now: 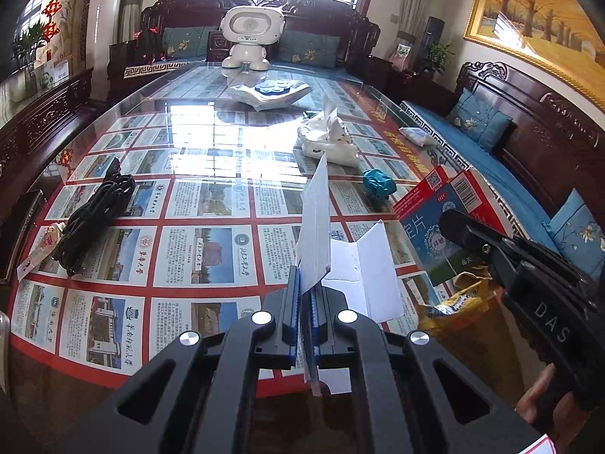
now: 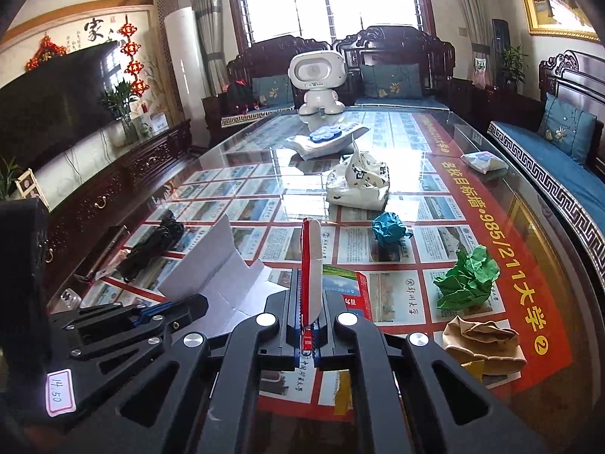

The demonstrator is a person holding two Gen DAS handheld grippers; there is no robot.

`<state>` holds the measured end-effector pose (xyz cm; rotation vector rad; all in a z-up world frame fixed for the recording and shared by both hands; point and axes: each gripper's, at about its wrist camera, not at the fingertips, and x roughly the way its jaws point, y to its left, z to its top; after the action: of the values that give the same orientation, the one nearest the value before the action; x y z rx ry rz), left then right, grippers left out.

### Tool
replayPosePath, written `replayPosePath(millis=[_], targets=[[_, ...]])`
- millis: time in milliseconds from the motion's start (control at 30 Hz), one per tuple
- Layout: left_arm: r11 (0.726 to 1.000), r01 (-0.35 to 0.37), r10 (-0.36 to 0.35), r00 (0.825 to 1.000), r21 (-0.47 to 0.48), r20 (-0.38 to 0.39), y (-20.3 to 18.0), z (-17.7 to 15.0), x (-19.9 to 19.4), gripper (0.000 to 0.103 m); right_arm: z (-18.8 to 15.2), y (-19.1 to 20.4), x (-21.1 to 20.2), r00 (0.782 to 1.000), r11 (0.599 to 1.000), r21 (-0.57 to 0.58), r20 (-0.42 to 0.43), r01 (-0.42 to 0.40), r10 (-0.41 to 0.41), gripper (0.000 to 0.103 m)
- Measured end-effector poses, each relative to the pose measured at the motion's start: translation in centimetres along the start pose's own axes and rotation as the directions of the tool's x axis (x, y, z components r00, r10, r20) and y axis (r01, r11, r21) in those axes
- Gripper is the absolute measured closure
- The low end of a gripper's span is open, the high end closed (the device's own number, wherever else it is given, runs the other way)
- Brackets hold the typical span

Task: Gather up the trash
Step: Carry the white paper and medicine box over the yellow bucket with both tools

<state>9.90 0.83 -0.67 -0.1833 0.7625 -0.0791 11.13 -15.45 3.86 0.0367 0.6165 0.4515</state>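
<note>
Both grippers are clamping scraps above the near table edge: the left gripper [image 1: 310,295] is pinching a flattened white cardboard piece [image 1: 315,234], the right gripper [image 2: 311,295] a red-and-white medicine box [image 2: 312,265]. The pick-up step looks under way; next, each probably needs carrying to a bin, none visible.

Both views are taken low over the glass-topped table [image 1: 196,140], angled down its length toward the white robot toy [image 1: 249,34] and window. Left wrist view sits left of the right; each gripper is caught in the other's frame. Shared: teal paper ball [image 2: 389,229], white plastic bag [image 2: 359,181].
</note>
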Motion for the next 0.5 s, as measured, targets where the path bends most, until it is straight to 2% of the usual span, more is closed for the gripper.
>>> replayPosePath(millis=[133, 267, 333, 500], targets=[[0.997, 0.069, -0.069, 0.998, 0.046, 0.008, -1.3, -1.3, -3.1, 0.098, -1.2, 0.4, -4.7, 0.999, 1.0, 0.002, 0.048, 0.004, -0.004, 0.098], [0.982, 0.153, -0.153, 0.988, 0.111, -0.005, -3.5, -3.6, -5.9, 0.098, -3.8, 0.1, -10.4, 0.995, 0.999, 0.026, 0.088, 0.039, -0.041, 0.098], [0.969, 0.194, -0.192, 0.981, 0.151, -0.028, -5.0, -5.2, -6.9, 0.098, -5.3, -0.3, -13.2, 0.992, 0.997, 0.053, 0.105, 0.064, -0.069, 0.098], [0.922, 0.31, -0.288, 0.95, 0.233, -0.124, -9.3, -9.8, -8.3, 0.098, -10.3, -1.3, -20.2, 0.98, 0.981, 0.113, 0.106, 0.158, -0.17, 0.098]])
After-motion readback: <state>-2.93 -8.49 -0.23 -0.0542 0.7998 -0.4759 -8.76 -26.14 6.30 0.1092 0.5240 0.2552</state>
